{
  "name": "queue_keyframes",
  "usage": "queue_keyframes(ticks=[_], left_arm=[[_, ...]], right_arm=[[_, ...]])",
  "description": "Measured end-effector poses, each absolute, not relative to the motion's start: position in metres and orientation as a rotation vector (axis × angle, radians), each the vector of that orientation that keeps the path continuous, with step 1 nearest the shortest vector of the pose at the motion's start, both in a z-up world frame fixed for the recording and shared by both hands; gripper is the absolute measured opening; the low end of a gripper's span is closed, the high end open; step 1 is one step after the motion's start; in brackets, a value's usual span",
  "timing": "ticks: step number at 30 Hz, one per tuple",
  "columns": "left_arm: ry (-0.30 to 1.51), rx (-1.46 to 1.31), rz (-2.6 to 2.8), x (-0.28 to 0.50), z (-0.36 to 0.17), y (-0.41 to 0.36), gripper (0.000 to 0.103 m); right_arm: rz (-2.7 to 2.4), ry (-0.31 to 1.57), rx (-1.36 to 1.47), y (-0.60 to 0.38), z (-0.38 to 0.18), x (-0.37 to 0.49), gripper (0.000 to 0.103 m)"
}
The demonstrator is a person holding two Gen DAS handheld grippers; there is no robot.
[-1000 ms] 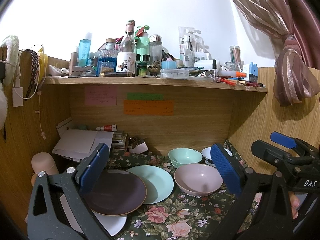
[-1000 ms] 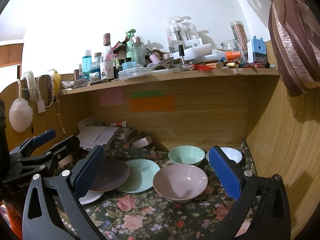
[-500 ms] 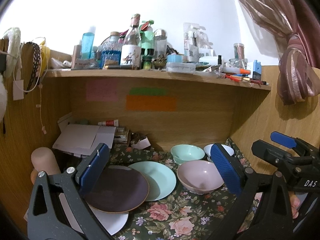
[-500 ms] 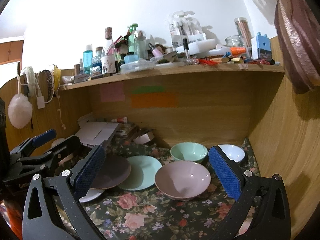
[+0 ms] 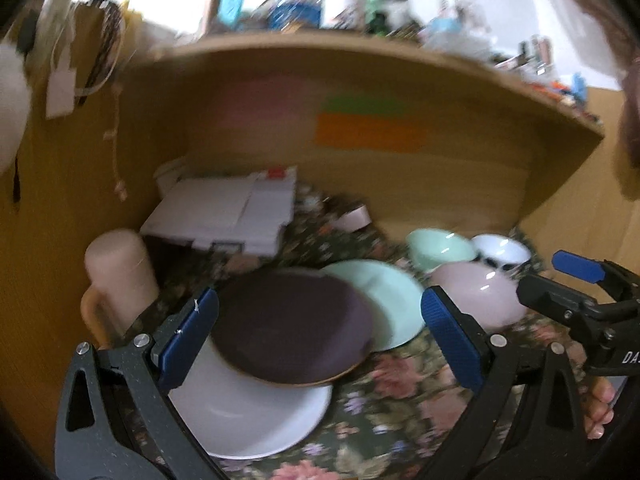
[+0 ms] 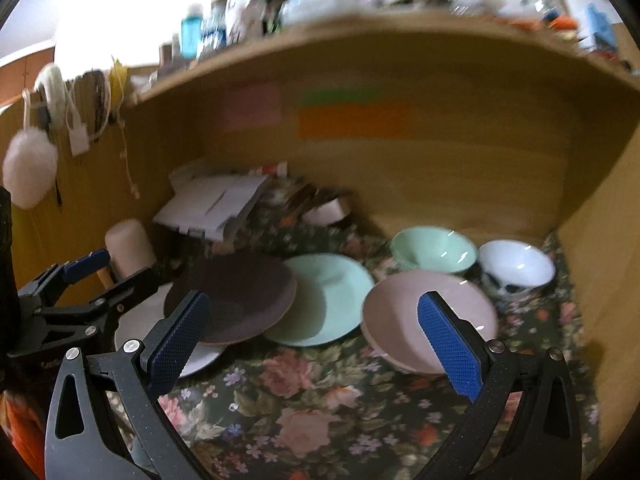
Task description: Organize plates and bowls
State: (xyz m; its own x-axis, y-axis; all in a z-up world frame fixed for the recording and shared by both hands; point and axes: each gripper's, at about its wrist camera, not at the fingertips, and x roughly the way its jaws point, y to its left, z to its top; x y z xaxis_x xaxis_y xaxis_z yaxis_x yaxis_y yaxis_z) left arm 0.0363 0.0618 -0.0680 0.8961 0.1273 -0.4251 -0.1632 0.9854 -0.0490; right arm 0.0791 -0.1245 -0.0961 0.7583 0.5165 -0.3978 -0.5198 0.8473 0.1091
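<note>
Covering the counter, a floral cloth carries a white plate at 7 o'clock under a brown plate, a green plate centre, and pink bowl, green bowl and white bowl toward 3 o'clock. Left gripper and right gripper hover, jaws apart.

there are three plates: one dark purple plate, one mint green plate and one white plate. there are three bowls: one pink bowl, one mint green bowl, one white bowl.
</note>
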Motion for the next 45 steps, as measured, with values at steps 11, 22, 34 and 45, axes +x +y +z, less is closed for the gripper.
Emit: queue_keyframes(ticks=[11, 22, 34, 45], left_arm=[[0.599, -0.148, 0.253, 0.062, -0.118, 0.13, 0.102], [0.771, -0.22, 0.251, 0.093, -0.151, 0.171, 0.08], [0.847, -0.261, 0.174, 0.118, -0.162, 0.184, 0.05], [0.884, -0.288, 0.128, 0.124, -0.165, 0.183, 0.037]], right_arm=[[0.611, 0.594, -0.055, -0.075, -0.132, 0.126, 0.103], [0.632, 0.703, -0.13, -0.041, -0.148, 0.177, 0.082], [0.665, 0.827, -0.124, -0.016, -0.169, 0.223, 0.049], [0.726, 0.878, -0.101, -0.005, -0.177, 0.239, 0.038]])
